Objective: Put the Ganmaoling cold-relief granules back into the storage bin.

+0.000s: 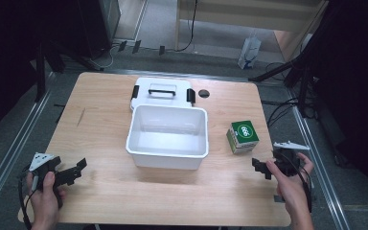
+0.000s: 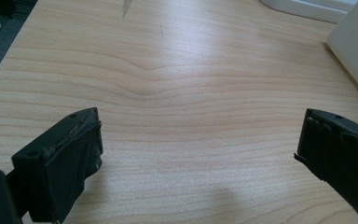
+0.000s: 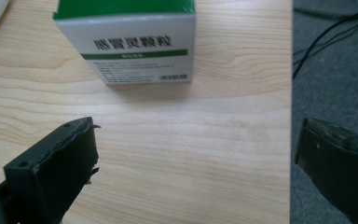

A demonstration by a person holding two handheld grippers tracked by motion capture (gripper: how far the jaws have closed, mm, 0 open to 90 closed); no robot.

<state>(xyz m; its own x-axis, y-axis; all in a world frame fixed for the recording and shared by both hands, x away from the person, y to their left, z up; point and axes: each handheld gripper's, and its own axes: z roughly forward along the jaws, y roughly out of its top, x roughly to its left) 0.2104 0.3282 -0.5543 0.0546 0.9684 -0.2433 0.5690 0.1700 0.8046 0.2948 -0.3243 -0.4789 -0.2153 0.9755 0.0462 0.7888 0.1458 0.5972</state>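
A white open bin (image 1: 166, 160) stands empty in the middle of the wooden table (image 1: 100, 120), with its lid (image 1: 162, 91), black-handled and black-latched, lying flat just behind it. A green and white carton (image 1: 242, 136) stands to the bin's right. My left gripper (image 1: 78, 172) is held open near the front left corner, over bare wood (image 2: 182, 70), and the bin's wall (image 2: 356, 51) shows at the right of its view. My right gripper (image 1: 260, 168) is open at the front right, a short way in front of the carton (image 3: 126, 46), jaws wide with nothing between them.
A black round grommet (image 1: 203, 93) sits in the tabletop right of the lid. The table's right edge lies close beside my right gripper, with grey floor and cables (image 3: 326, 32) beyond it. A white bag (image 1: 249, 52) stands on the floor behind the table.
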